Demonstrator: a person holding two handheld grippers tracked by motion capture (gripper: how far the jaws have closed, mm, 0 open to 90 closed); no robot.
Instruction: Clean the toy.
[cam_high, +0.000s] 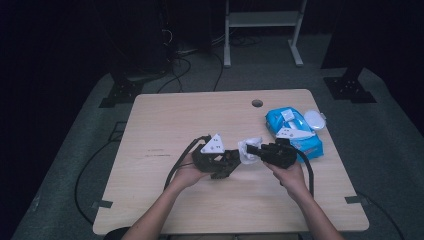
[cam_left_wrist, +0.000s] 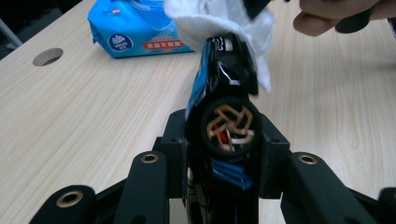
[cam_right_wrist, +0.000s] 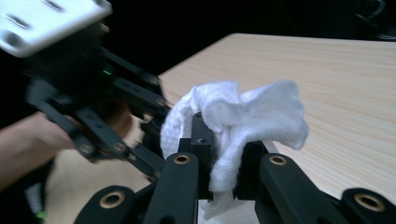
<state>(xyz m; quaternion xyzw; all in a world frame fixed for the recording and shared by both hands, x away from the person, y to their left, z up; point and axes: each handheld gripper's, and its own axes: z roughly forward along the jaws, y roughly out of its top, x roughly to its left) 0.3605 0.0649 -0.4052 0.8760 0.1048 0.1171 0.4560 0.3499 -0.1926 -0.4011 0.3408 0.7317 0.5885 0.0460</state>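
A dim room, a pale wooden table (cam_high: 165, 120). The left gripper (cam_left_wrist: 224, 65) clamps a black-and-blue toy car (cam_left_wrist: 226, 126) above the table's middle; the right gripper (cam_right_wrist: 219, 149) pinches a white wipe (cam_right_wrist: 243, 112) against it. Hard rubbing could twist the car loose or pull the wipe free.

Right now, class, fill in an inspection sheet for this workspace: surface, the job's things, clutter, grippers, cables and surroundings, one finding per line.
Surface: light wooden table with a round hole near its far edge.
Job's things: black and blue toy car and white wipe, the wipe pressed against the car's upper end.
Clutter: blue wipes pack at the far right, its white lid flipped open.
Grippers: left gripper shut on the toy car; right gripper shut on the white wipe.
Cables: black cable trails from the left gripper across the table.
Surroundings: dark room, grey floor, white frame legs behind the table.
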